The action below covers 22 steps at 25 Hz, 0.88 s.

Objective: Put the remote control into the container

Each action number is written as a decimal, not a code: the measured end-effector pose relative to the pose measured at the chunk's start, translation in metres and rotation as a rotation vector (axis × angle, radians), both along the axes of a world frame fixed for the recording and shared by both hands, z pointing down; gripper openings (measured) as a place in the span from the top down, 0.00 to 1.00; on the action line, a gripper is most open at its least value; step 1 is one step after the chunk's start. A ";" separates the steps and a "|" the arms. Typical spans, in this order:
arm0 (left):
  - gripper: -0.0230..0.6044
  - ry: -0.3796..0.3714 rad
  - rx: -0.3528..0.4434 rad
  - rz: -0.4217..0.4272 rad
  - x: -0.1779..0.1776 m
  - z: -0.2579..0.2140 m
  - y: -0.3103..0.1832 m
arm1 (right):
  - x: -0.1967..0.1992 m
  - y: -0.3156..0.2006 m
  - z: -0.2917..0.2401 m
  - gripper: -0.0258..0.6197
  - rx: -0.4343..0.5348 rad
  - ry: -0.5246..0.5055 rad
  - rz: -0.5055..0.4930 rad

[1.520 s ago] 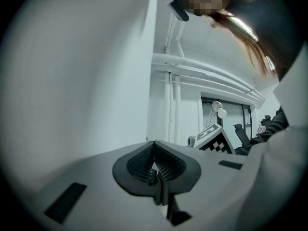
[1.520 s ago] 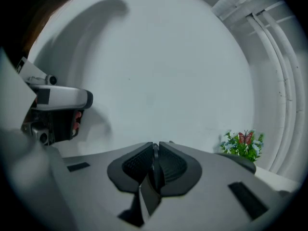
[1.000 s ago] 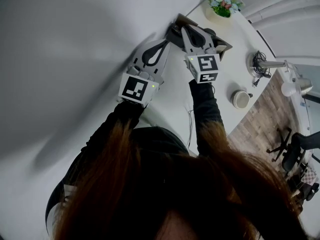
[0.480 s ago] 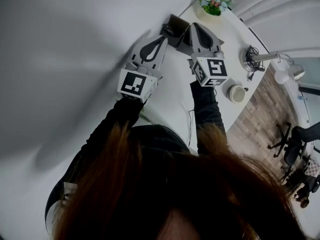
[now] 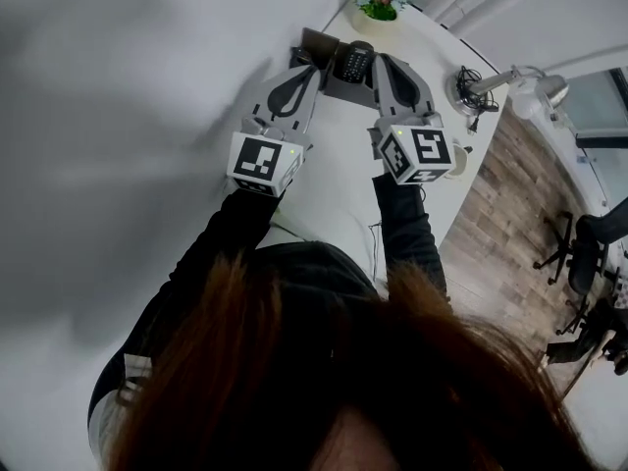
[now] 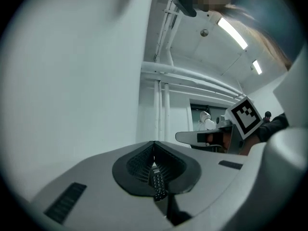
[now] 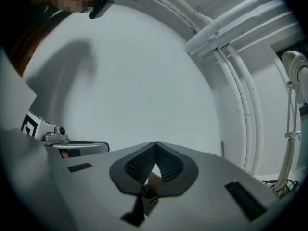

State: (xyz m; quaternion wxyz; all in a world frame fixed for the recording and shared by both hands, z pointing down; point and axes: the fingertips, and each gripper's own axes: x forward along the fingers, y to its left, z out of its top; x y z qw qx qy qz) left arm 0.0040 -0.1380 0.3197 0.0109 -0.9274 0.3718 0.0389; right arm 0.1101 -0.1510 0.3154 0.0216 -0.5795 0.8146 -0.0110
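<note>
Left tool [image 6: 154, 145] has its jaws brought together tip to tip with nothing pinched. The remote control [image 6: 156, 184] shows only through the slit behind the tips, lying beyond the tool and not held. The right tool [image 7: 155, 146] is closed the same way and also carries nothing. In the head view the remote lies keypad up in the brown container [image 5: 316, 42]. The container sits at the far end of the white desk [image 5: 339, 170], close to the wall and near a flower pot [image 5: 378, 0]. Both tools point level, one on each side of the container, and appear clear of it. I judge the placing done, with nothing left but to draw the tools away. Whether the remote lies fully flat inside or leans on the rim is too small to tell.
</note>
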 end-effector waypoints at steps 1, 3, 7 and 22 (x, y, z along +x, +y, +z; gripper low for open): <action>0.95 -0.002 0.006 0.008 0.003 -0.001 0.002 | 0.002 0.007 -0.002 0.93 0.002 0.001 0.005; 0.95 0.000 0.015 0.025 0.009 -0.003 0.007 | 0.005 0.020 -0.004 0.93 0.005 0.001 0.015; 0.95 0.006 0.029 0.055 0.023 -0.006 0.017 | 0.016 0.044 -0.004 0.93 0.002 -0.022 0.055; 0.95 0.009 0.053 0.089 0.049 -0.017 0.038 | 0.039 0.080 -0.005 0.93 0.003 -0.037 0.098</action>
